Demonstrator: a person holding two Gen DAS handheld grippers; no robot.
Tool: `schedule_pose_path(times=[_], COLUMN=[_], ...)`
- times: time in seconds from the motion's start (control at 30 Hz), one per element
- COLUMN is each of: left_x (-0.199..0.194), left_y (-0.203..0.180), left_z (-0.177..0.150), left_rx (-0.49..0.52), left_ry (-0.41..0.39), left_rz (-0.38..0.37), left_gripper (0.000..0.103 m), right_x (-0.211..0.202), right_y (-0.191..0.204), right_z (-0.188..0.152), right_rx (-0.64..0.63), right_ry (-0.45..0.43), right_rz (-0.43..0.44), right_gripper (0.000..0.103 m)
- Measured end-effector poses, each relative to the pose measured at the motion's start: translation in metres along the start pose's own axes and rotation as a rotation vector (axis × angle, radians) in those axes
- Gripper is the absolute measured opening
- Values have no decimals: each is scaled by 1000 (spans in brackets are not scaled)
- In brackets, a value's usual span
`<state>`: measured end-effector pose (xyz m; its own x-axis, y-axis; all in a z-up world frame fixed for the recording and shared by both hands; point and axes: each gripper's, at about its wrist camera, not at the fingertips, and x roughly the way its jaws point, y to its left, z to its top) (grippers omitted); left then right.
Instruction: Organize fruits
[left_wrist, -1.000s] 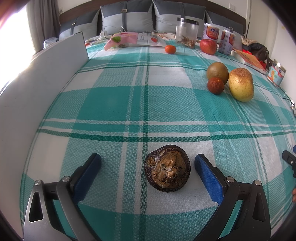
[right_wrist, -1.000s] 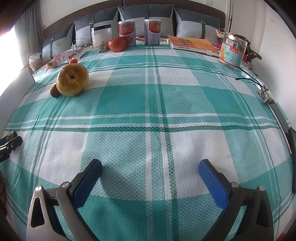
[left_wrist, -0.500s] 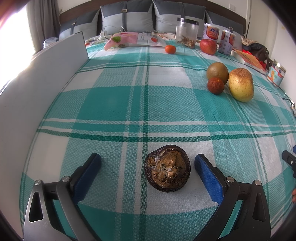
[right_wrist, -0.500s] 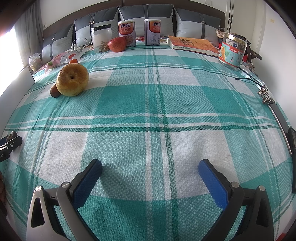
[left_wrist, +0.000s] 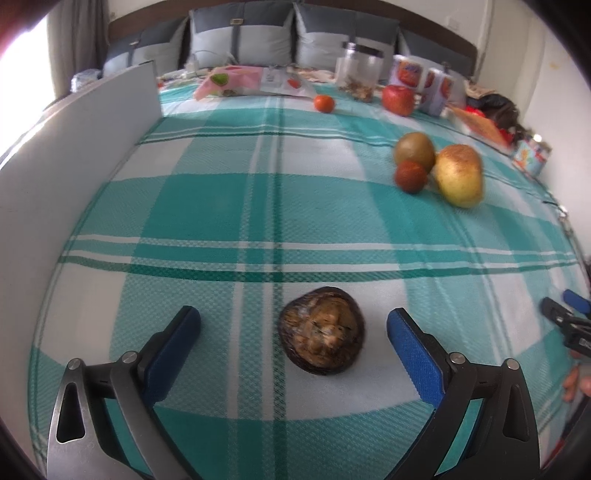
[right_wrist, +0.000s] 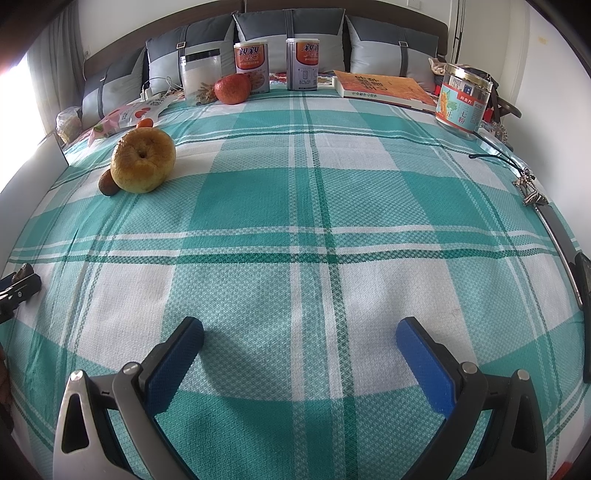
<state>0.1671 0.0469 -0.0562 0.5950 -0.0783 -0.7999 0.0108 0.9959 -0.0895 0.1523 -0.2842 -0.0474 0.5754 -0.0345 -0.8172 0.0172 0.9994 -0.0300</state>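
The left gripper (left_wrist: 293, 325) has its jaws released, straddling a dark fruit (left_wrist: 322, 330) without touching. The right gripper (right_wrist: 300, 332) hovers over the bed (right_wrist: 295, 206), jaws spread, holding nothing.

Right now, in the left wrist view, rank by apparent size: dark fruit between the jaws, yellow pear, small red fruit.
1. Dark fruit, though nearness inflates it
2. Yellow pear, farther off, so true order is unsure
3. Small red fruit

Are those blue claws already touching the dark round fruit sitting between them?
Apart. In the left wrist view, the left gripper is open, and bare cloth shows on both sides between the dark fruit and each blue finger.
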Motion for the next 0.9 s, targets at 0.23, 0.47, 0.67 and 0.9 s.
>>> schedule_pose_path(times=[0.23, 0.47, 0.67, 0.9], left_x=[-1, -17, -56, -121], left_y=[-20, -6, 22, 61], left_z=[2, 1, -3, 15], left_rx=[108, 26, -71, -211], left_ry=[-20, 4, 4, -43], left_rz=[25, -25, -90, -188], left_gripper=[43, 43, 43, 43], right_x=[-4, 2, 73, 15], right_y=[5, 90, 118, 94], right_z=[11, 110, 142, 119], right_rx=[-12, -126, -97, 64], right_ry=[12, -85, 134, 62], right_rz=[80, 315, 376, 483], right_gripper=[101, 101, 68, 68])
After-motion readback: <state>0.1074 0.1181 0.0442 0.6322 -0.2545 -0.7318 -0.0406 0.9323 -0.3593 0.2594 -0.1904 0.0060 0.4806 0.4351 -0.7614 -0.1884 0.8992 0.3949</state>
